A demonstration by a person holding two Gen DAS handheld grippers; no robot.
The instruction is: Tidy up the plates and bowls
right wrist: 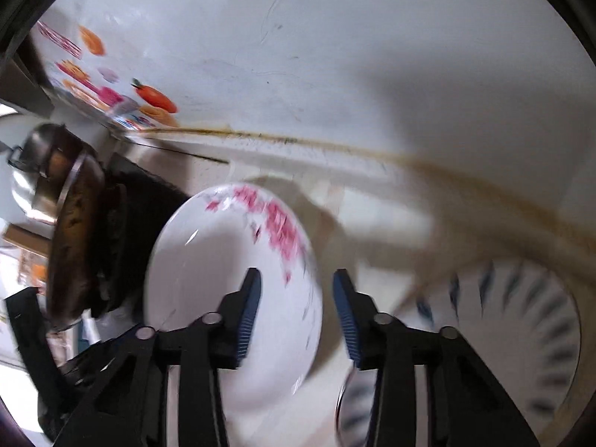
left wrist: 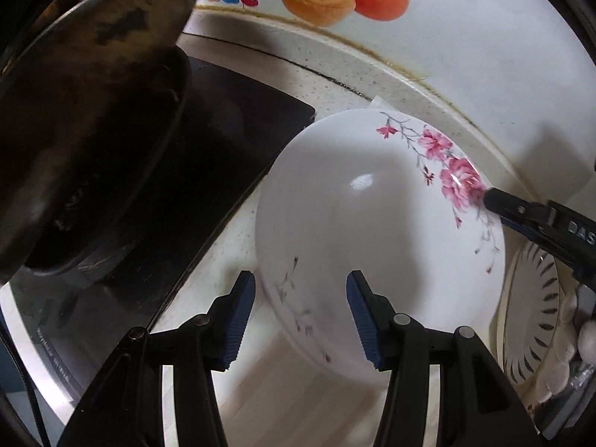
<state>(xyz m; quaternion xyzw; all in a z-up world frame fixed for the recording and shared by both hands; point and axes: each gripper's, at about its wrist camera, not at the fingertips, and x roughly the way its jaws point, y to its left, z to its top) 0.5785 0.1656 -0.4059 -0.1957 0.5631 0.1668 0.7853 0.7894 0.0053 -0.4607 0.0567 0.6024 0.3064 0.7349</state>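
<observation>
Honestly, both grippers are wide open: left gripper (left wrist: 301,313) straddles the near rim of the floral plate (left wrist: 372,231) on the surface (left wrist: 231,260), right gripper (right wrist: 296,313) straddles the far rim; I'd clamp evenly before lifting

The white floral bowl with pink blossoms (left wrist: 372,231) looks like glazed ceramic, smooth and glossy, with a bright highlight on its inner surface. The white plate with dark radial dashes (left wrist: 532,320) has the same glazed sheen. The blue ribbed pads on the black left gripper fingers (left wrist: 242,320) look like matt rubber or plastic, the black arms matt plastic with round metal pins. The dark round wok (left wrist: 93,104) is metal, dull, rough and stained. The speckled pale countertop (left wrist: 335,74) looks like smooth stone. The black stove top (left wrist: 238,119) is glossy
</observation>
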